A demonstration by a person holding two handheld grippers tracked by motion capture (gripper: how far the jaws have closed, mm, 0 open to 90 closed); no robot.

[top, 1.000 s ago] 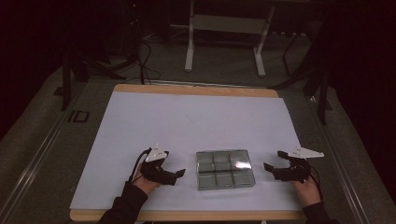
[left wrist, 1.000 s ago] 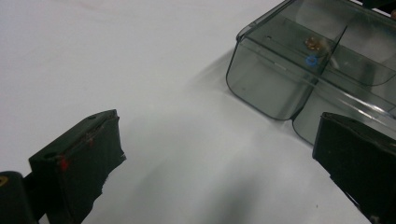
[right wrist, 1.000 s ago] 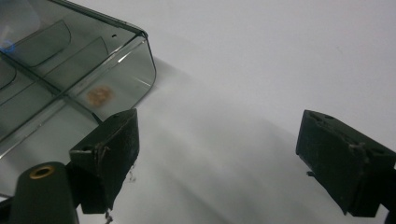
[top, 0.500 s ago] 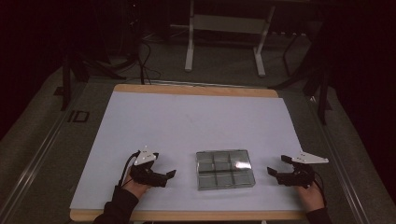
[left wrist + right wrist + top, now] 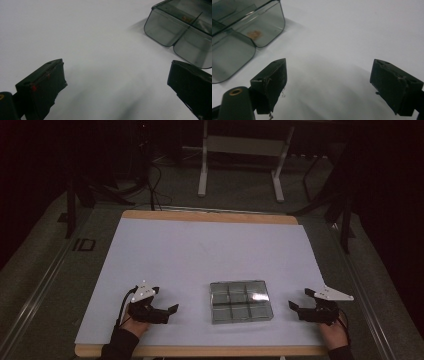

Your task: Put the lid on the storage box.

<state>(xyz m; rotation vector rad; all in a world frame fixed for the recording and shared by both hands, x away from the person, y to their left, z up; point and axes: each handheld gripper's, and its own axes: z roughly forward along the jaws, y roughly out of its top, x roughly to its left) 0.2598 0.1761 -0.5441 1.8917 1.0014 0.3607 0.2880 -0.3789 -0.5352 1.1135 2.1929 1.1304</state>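
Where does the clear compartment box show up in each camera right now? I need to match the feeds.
High view: the clear compartment box lies near the table's front edge, between the two grippers.
Left gripper view: its corner sits at top right, beyond the right-hand jaw.
Right gripper view: its corner sits at top left, beyond the left-hand jaw.
Shared landmark: the white table cover under it.

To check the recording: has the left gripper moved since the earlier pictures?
Yes. The left gripper has moved away from the divided clear box, toward the table's left and near edge; the box has not moved.
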